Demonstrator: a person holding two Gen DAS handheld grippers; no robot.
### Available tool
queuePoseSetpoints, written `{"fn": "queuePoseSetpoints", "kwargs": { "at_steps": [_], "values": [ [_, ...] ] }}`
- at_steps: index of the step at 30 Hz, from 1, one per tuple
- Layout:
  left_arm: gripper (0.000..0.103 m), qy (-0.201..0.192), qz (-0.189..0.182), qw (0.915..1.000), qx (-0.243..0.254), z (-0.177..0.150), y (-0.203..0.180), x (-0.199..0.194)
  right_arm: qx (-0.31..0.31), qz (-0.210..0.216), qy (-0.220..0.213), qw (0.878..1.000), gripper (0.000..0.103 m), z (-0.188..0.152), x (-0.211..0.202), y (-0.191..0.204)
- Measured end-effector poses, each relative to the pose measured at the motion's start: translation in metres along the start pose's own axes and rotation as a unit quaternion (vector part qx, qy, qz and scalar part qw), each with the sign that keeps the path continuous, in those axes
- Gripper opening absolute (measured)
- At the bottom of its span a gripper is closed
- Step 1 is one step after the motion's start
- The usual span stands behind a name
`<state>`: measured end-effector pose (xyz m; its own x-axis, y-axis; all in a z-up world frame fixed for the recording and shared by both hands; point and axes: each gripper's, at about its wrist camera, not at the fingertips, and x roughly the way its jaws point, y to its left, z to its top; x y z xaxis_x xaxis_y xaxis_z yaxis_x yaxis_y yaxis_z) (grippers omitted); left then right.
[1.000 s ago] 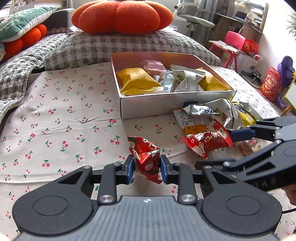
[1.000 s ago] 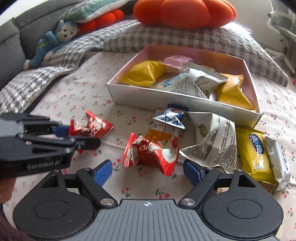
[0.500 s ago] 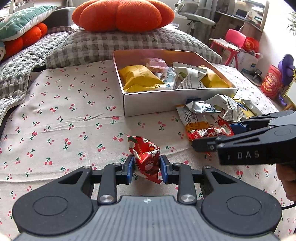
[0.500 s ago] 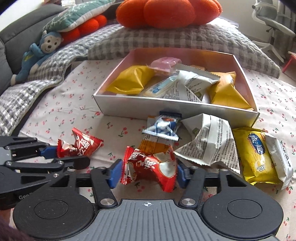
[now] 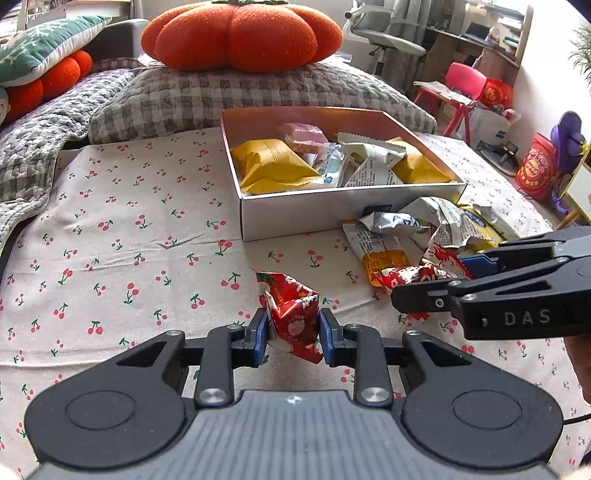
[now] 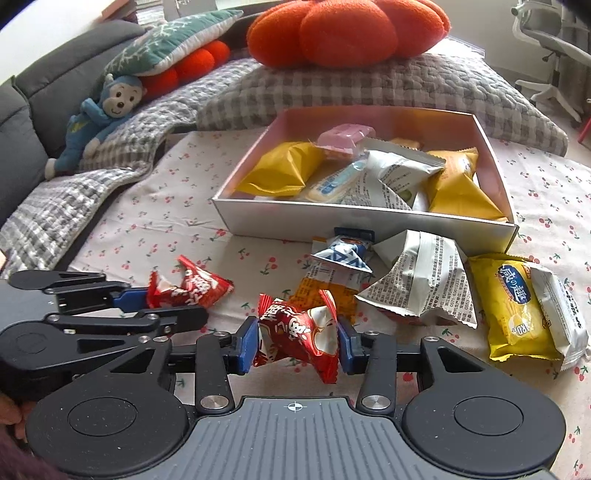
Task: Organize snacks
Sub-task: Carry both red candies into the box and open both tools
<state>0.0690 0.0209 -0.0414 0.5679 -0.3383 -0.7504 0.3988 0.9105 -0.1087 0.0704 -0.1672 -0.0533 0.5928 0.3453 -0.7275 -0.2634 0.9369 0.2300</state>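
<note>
My left gripper [image 5: 291, 338] is shut on a crumpled red snack packet [image 5: 291, 310], just above the cherry-print cloth. My right gripper [image 6: 297, 343] is closing on a second red snack packet [image 6: 299, 334], and its blue pads press both sides of it. Each gripper shows in the other's view: the right gripper [image 5: 436, 280] at the right, the left gripper [image 6: 166, 306] at the left with its packet [image 6: 190, 290]. The white box [image 5: 332, 212] behind holds yellow, pink and white packets.
Loose packets lie in front of the box: a white crumpled one [image 6: 421, 284], a yellow one [image 6: 517, 310], a blue-and-white one [image 6: 343, 254] over an orange one [image 6: 317, 291]. Checked pillows and an orange pumpkin cushion [image 5: 240, 33] stand behind. A blue toy monkey [image 6: 96, 118] lies far left.
My right gripper's jaws came together from wide apart onto the red packet, which now sits pinched between the pads. The left gripper kept its packet and its place.
</note>
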Motion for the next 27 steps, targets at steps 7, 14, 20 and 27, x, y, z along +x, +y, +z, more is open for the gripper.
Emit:
{"fn": "queuePoseSetpoints", "kwargs": {
  "at_steps": [7,14,20,27],
  "values": [
    [0.026,-0.015,-0.005,0.9998,-0.013,0.008,0.003,-0.008,0.014,0.018,-0.016,1.000,0.042,0.005,-0.016,-0.002],
    [0.026,-0.035,-0.011,0.9990,-0.025,0.020,0.004,-0.016,0.044,0.030,-0.044,0.998,0.042,0.016,-0.033,-0.012],
    [0.026,-0.055,-0.017,0.9977,-0.037,0.035,0.002,-0.021,0.082,0.039,-0.075,0.993,0.042,0.028,-0.048,-0.028],
    [0.026,-0.075,-0.028,0.9953,-0.054,0.053,-0.004,-0.015,0.120,0.026,-0.107,0.987,0.042,0.041,-0.054,-0.053]
  ]
}}
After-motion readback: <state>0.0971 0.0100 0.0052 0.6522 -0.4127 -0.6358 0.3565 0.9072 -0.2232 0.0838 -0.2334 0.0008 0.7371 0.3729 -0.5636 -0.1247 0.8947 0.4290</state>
